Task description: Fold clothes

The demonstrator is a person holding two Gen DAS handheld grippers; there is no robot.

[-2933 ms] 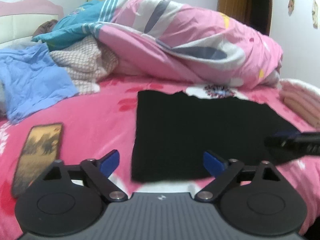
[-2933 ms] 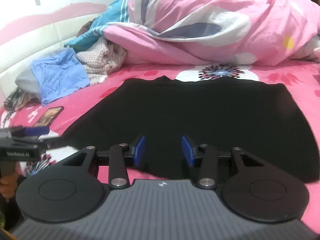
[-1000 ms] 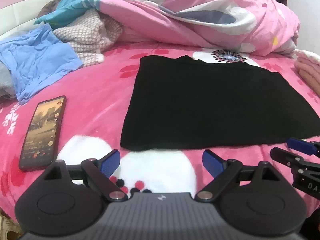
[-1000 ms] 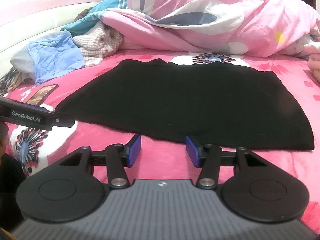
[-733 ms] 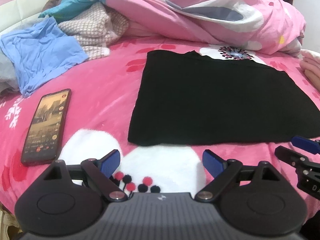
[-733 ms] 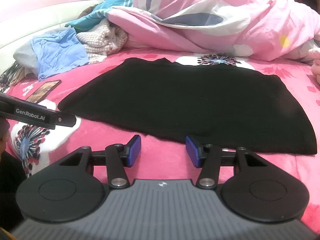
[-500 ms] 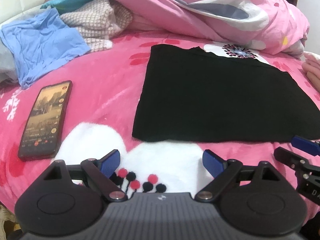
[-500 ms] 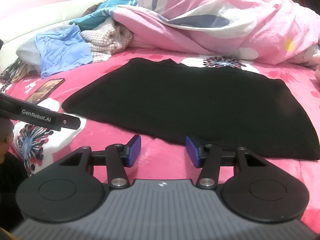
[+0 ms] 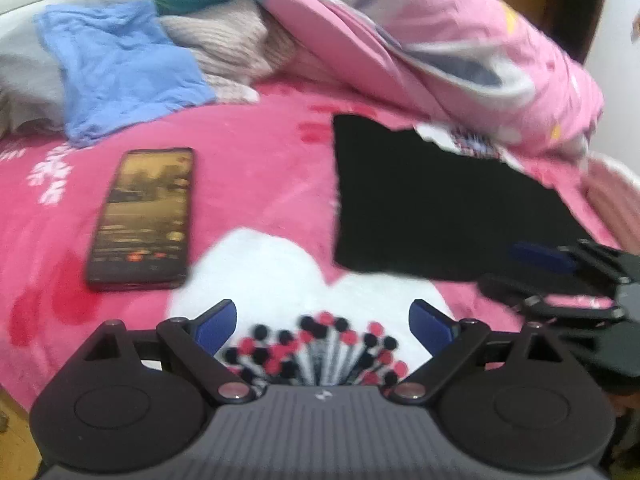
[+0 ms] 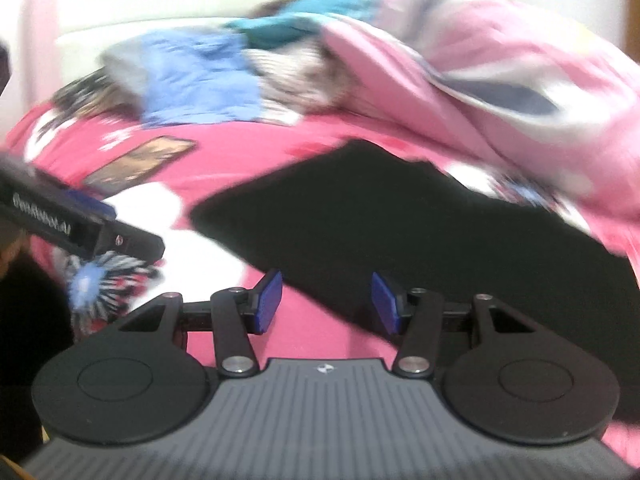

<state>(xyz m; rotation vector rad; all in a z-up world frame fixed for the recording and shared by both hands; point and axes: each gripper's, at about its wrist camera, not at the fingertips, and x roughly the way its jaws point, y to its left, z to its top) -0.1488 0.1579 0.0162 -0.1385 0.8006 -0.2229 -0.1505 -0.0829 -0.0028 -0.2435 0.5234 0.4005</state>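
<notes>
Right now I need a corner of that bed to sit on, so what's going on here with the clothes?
A person holds a two-finger gripper in each hand over the bed. A black garment lies flat on the pink blanket, folded to a rectangle. The left gripper and the right gripper are both open and hold nothing; neither touches the garment. A phone lies left of it, and unfolded clothes, a blue garment among them, are piled near the quilt.
</notes>
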